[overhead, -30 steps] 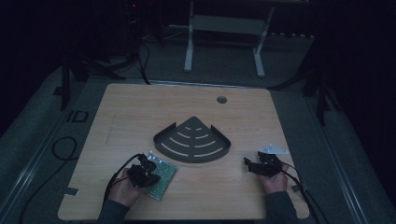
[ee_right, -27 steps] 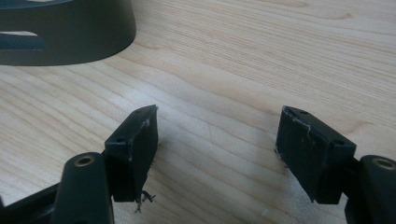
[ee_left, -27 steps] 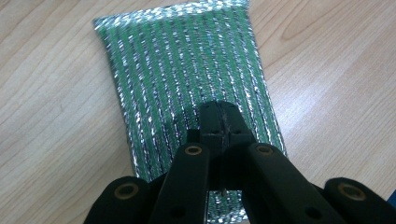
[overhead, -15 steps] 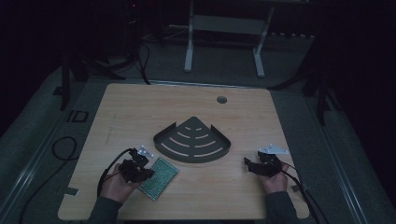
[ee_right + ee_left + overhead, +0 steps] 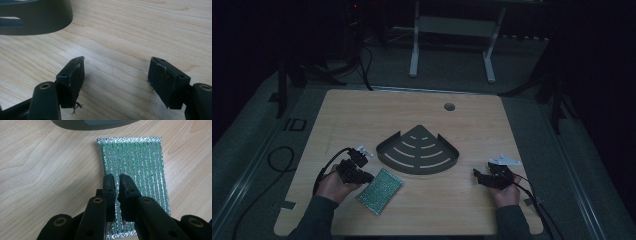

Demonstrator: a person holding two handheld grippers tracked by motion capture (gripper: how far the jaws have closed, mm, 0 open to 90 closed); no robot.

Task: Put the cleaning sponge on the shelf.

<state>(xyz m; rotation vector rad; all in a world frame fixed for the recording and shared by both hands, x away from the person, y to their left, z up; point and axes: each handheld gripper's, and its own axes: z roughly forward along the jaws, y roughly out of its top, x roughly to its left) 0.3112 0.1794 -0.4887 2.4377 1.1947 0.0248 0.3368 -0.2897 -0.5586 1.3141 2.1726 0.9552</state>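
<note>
My left gripper (image 5: 117,185) has just been opening, nothing between its jaws; the green sponge (image 5: 380,190) now lies released beside the rack (image 5: 418,150). Right gripper (image 5: 116,75) waits open.

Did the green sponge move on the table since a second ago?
Yes. The sponge slid a little toward the near edge of the table, away from the black rack. The left gripper has just been opening, leaving the sponge lying flat.

Light wooden table (image 5: 362,115), round grommet hole (image 5: 449,106) near far edge. Dark quarter-round slotted corner tray (image 5: 418,151) at centre. Green scouring pad with silver threads (image 5: 380,190) flat on tabletop, just beside tray's near-left edge, apart.
</note>
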